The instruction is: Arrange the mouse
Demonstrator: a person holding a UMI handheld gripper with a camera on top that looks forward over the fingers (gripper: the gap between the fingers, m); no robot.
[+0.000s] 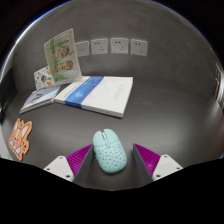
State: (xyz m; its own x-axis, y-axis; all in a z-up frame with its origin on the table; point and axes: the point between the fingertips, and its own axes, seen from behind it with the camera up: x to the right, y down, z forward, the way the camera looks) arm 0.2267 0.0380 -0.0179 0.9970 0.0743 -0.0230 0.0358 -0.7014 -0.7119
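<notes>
No text, brand, number or sign can be read anywhere. The white-and-blue box (97, 95) lying near the table's (170, 120) far edge bears print too small to make out, and so do the upright card (60, 52) and the booklet (42, 88) beside it toward the far left corner. The orange sticker (19, 138) at the left edge shows only a figure.

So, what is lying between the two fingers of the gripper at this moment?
In the gripper view, the pale green mouse lies on the table between the open gripper's fingers, with a gap at each side.
</notes>
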